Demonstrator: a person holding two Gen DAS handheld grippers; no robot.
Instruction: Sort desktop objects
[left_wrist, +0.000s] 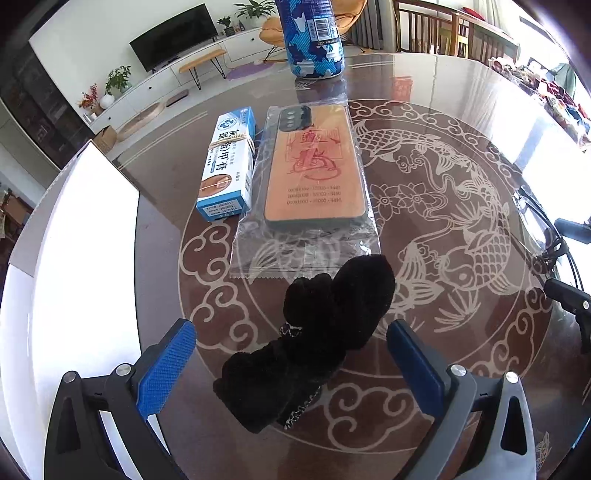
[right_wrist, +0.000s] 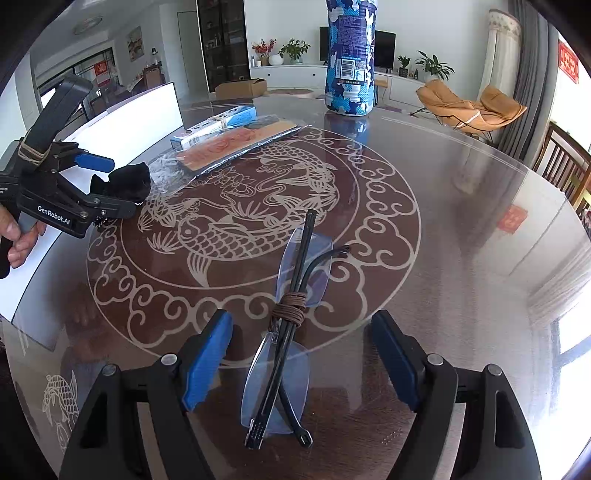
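Your left gripper (left_wrist: 291, 354) stood wide open, its blue pads on either side of a black fuzzy scrunchie-like bundle (left_wrist: 317, 332) but not pressing it. From your right wrist view, the bundle (right_wrist: 125, 181) showed between that gripper's fingers; whether it rested on the worktop (left_wrist: 424, 110) or hung there, I could not tell.

Beyond it on the worktop lay an orange phone case in a clear plastic sleeve (left_wrist: 314, 170), and just beside that, on its left, a blue and white ointment box (left_wrist: 229, 166) with a rubber band around it. A tall bottle with a blue camouflage label (left_wrist: 314, 37) stood upright further back. A white board (left_wrist: 85, 236) lay at the worktop's left edge.

Your right gripper (right_wrist: 301, 362) also had its jaws spread wide, holding nothing. Folded rimless glasses (right_wrist: 284, 332), bound at the middle with brown cord, lay flat on the glass between its pads, touching neither. Your hand (right_wrist: 18, 236) held the left gripper's handle.
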